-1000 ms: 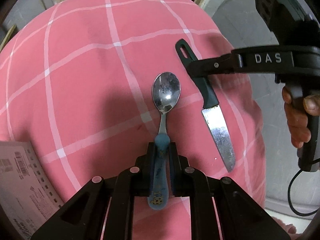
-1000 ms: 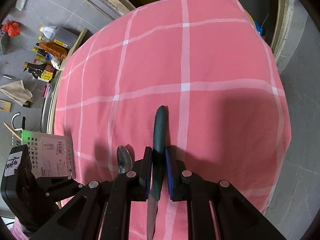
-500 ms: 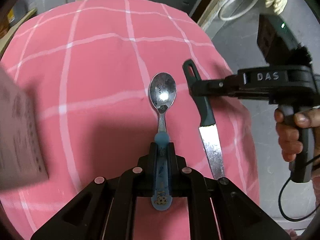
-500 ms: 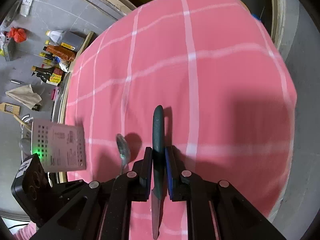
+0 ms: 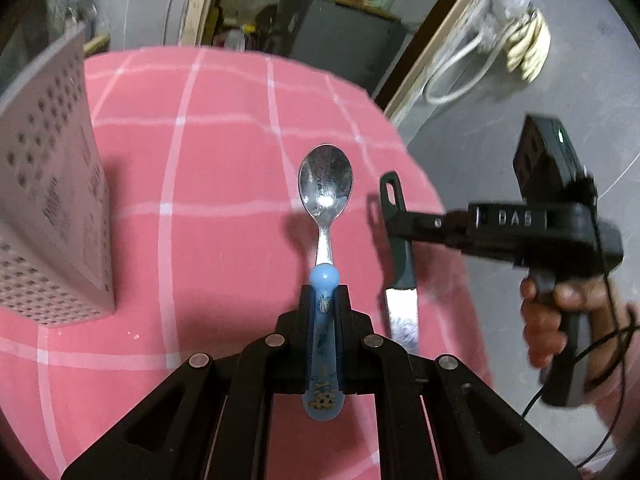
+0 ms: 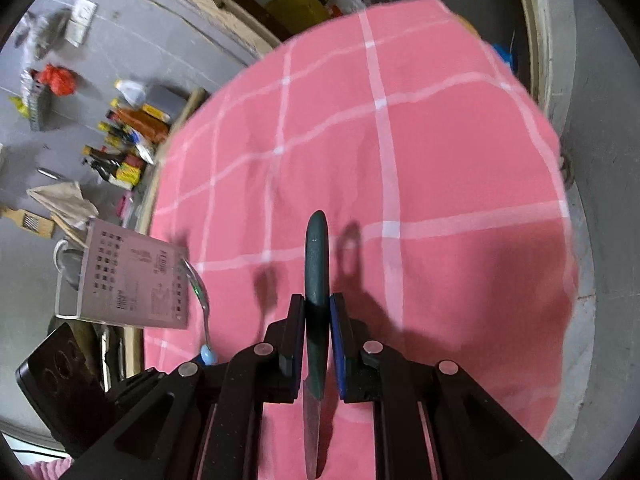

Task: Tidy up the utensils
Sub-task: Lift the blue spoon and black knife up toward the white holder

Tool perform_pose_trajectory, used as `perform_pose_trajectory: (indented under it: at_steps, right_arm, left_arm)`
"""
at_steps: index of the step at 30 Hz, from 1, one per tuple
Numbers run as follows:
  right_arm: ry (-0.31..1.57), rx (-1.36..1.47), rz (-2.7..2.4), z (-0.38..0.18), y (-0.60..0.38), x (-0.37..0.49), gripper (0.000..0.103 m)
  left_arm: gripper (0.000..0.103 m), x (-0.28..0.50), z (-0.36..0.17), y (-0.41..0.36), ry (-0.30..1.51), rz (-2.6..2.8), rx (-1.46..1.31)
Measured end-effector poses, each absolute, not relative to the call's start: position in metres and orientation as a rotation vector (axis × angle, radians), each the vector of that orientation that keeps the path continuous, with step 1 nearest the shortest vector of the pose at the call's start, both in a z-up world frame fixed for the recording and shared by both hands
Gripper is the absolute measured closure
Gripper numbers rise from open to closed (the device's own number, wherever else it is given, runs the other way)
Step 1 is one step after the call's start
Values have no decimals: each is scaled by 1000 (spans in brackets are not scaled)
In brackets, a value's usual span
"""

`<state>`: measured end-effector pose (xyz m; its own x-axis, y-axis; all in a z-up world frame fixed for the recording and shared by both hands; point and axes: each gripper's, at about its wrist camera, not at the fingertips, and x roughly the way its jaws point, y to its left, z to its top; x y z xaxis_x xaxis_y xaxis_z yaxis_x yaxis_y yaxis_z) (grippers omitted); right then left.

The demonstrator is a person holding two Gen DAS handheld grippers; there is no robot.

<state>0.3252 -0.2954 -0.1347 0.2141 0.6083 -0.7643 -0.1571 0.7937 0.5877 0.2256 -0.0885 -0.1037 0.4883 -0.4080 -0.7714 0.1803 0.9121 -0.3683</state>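
My left gripper (image 5: 324, 300) is shut on the blue handle of a metal spoon (image 5: 325, 188) and holds it above the pink checked cloth (image 5: 224, 168), bowl pointing forward. My right gripper (image 6: 317, 308) is shut on the dark green handle of a knife (image 6: 317, 256), blade pointing back toward me, lifted above the cloth. In the left wrist view the knife (image 5: 400, 268) and the right gripper (image 5: 404, 222) are just right of the spoon. In the right wrist view the spoon (image 6: 199, 284) shows at lower left.
A grey perforated utensil holder (image 5: 52, 208) stands on the cloth at the left; it also shows in the right wrist view (image 6: 136, 280). The table's right edge (image 5: 436, 200) is close to the knife. Bottles and clutter (image 6: 124, 140) lie on the floor beyond.
Both grippers have lifted their utensils off the cloth and risen. The utensil holder has come closer on the left in both views.
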Motion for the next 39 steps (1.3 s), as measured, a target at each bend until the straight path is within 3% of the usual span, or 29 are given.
perform_pose_trajectory:
  at_steps: [12, 29, 39]
  right_arm:
    - [898, 374, 533, -60, -289, 289, 91]
    - [545, 285, 656, 41, -205, 280, 91]
    - [422, 267, 745, 73, -146, 271, 91]
  left_arm:
    - [97, 217, -43, -87, 713, -346, -256]
    - [97, 190, 51, 7, 411, -188, -292]
    - [97, 190, 57, 67, 322, -100, -322]
